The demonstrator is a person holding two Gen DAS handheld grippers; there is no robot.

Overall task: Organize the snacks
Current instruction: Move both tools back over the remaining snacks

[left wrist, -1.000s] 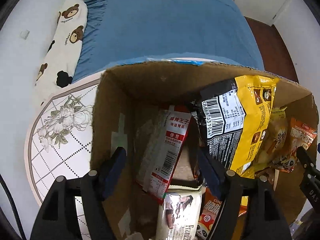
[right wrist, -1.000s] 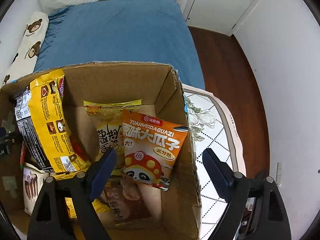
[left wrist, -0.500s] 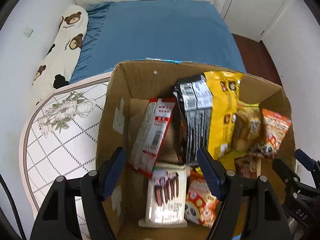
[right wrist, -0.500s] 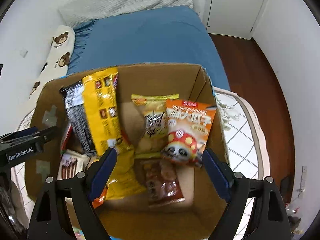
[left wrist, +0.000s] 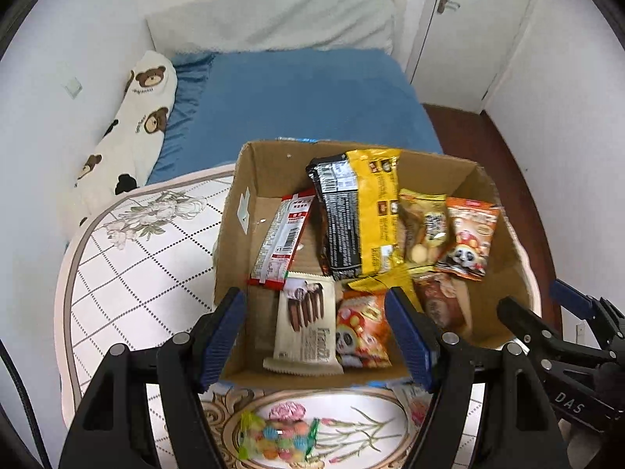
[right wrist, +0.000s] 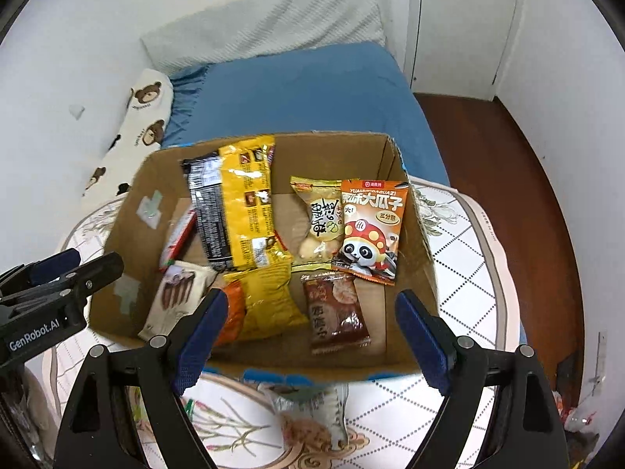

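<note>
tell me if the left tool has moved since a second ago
Yes. The left tool has pulled up and back from the brown cardboard box: its near edge and the floral table in front now show.

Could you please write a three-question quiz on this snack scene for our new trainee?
1. True or false: both grippers are open.
2. Which packet leans on the cardboard box's right wall? A) panda seed packet B) candy bag C) yellow bag
3. Where does the candy bag lie?

Key:
1. True; left gripper and right gripper hold nothing.
2. A
3. On the table, outside the box.
</note>
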